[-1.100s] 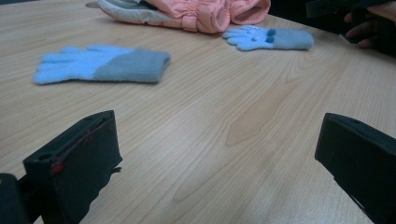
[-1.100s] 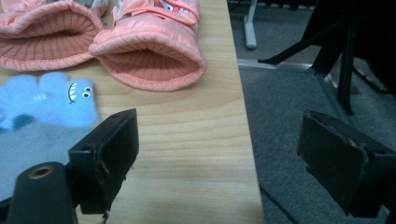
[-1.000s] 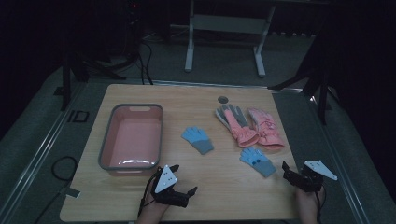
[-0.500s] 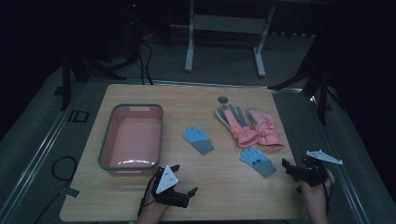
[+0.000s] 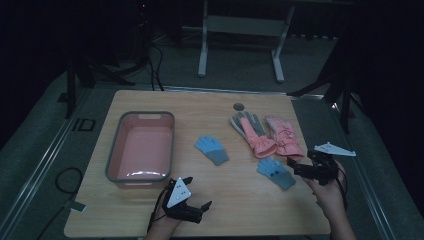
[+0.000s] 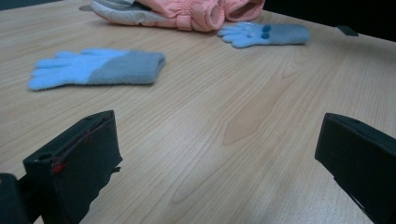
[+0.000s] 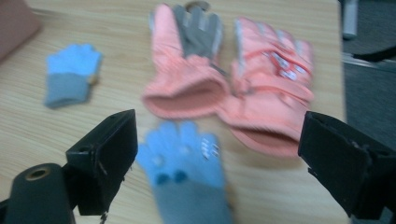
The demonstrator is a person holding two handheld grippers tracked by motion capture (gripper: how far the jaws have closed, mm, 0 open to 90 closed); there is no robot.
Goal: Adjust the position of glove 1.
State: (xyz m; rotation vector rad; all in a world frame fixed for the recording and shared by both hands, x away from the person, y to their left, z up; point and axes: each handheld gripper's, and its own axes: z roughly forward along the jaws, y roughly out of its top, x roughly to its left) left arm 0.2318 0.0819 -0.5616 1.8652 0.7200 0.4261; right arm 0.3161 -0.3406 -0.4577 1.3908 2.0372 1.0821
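At four o'clock on the bench, right tool wide open just beside blue glove, left tool open at six o'clock, gripping nothing.

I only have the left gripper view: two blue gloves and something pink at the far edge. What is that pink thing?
Observer: A pair of pink gloves, side by side, cuffs toward the person.
Operator: Where is the right hand-held gripper?
Observer: The right hand-held gripper hovers open just right of the near blue glove.
Operator: Any container on the table?
Observer: Yes, a pink tub, empty, on the table's left side, beyond the left hand-held gripper.
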